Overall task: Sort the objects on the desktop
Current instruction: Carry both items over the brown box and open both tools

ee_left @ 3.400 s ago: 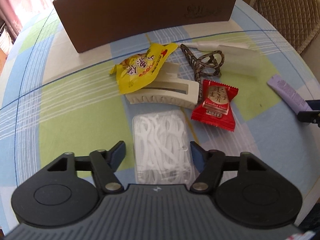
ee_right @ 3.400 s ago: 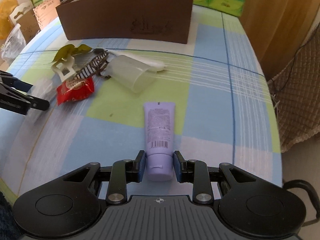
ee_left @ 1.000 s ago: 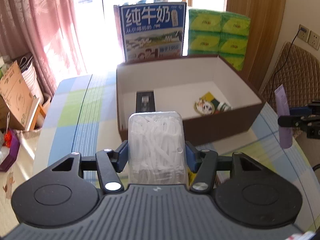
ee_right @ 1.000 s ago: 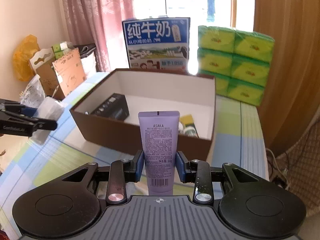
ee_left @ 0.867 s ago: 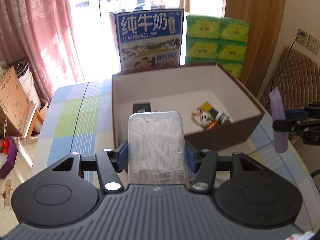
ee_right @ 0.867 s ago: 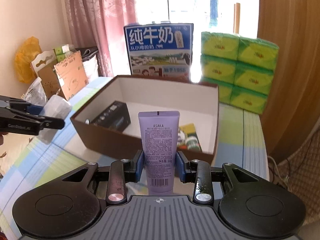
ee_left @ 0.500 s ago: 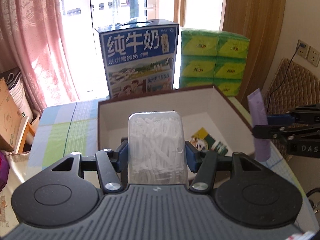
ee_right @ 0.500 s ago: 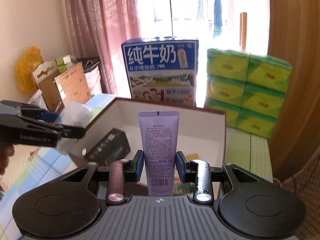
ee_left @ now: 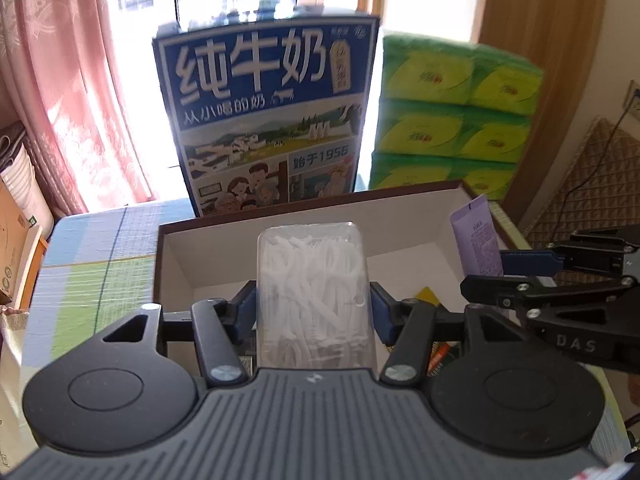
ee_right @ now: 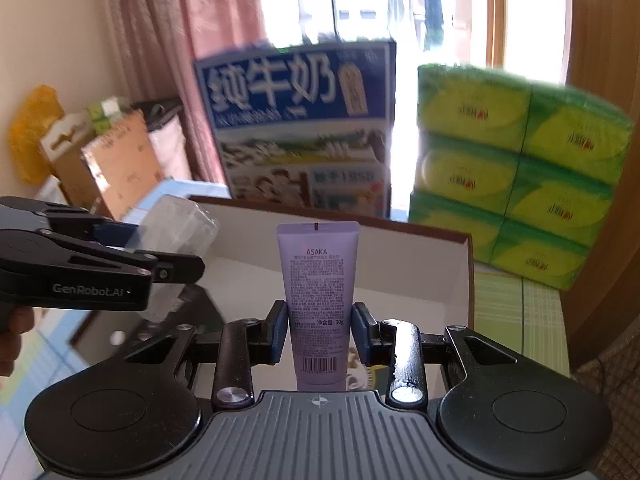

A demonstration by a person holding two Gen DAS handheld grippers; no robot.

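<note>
Right wrist: right claw grips lilac tube printed "ASAKA".

The left gripper fills the lower half of its own view, its blue-padded fingers closed against the sides of a clear case of floss picks. The right gripper sits likewise at the bottom centre of its view, fingers clamped on an upright purple tube. At the left edge, part of a hand grips the left gripper's handle.
</note>
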